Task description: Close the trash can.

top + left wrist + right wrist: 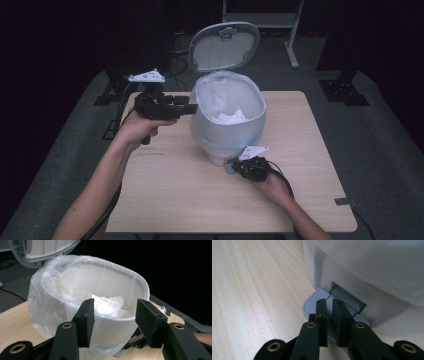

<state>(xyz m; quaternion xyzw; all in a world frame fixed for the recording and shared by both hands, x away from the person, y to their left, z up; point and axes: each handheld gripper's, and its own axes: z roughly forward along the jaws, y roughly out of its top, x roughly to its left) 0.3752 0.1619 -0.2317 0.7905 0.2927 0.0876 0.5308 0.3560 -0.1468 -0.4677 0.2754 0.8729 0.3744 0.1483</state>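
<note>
The right gripper (329, 315) presses its nearly shut jaws on the grey pedal (317, 298) of the white bin (227, 132) mid-table. The lid (225, 46) stands up. The left gripper (112, 322), half open and empty, hangs by the rim. Crumpled paper (231, 117) lies inside already. Letting the lid close is left.

In the right gripper view, the grey ribbed plastic foot pedal (322, 300) is partly covered by the right gripper (329, 312), and the white plastic pedal bin (352, 272) is cut off by the top and right edges. In the left gripper view, the bin's raised white lid (40, 250) is cropped at the top, and the crumpled white paper (110, 305) lies half behind the near rim.
</note>
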